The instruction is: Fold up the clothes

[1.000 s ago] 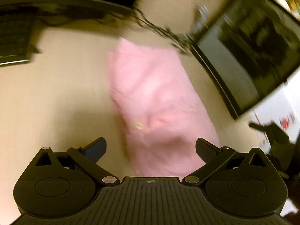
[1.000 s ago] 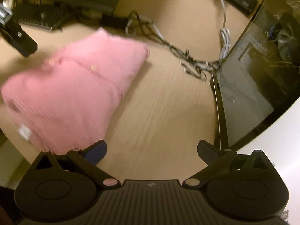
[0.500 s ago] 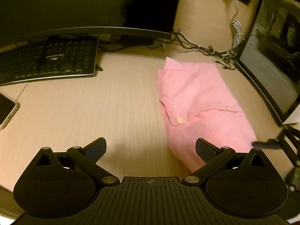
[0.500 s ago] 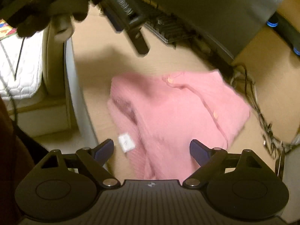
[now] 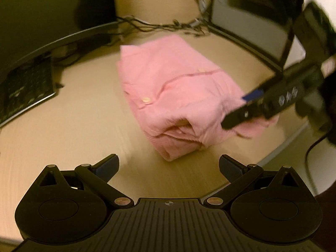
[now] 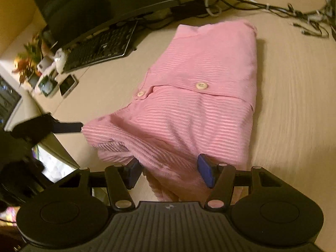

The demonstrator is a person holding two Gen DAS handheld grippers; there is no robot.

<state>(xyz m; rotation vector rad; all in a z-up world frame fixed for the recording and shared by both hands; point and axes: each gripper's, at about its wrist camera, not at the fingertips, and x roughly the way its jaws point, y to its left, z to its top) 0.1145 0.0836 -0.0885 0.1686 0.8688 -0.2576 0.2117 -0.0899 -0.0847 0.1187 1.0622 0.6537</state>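
A folded pink buttoned shirt [image 5: 172,96] [image 6: 199,105] lies on the light wooden desk [image 5: 73,130]. My left gripper [image 5: 169,166] is open with nothing between its fingers. It hangs just short of the shirt's near rolled end. In the right wrist view one of its blue-padded fingers [image 6: 67,127] shows beside the shirt's left corner. My right gripper [image 6: 169,172] is over the shirt's near edge, jaws closing, with pink fabric between the blue pads. I cannot see the pads pressing on it. In the left wrist view the right gripper [image 5: 252,105] reaches in over the shirt's right edge.
A black keyboard [image 6: 100,46] and a monitor [image 6: 94,2] stand at the back left. Tangled cables [image 6: 262,2] run along the back. A glass-sided computer case [image 5: 252,21] stands at the right. Phones [image 6: 67,85] and small items lie near the desk's left edge.
The right gripper has swung down onto the shirt's near edge and its jaws have narrowed. The left gripper has swung round, and the shirt's near end now lies centred ahead of it.
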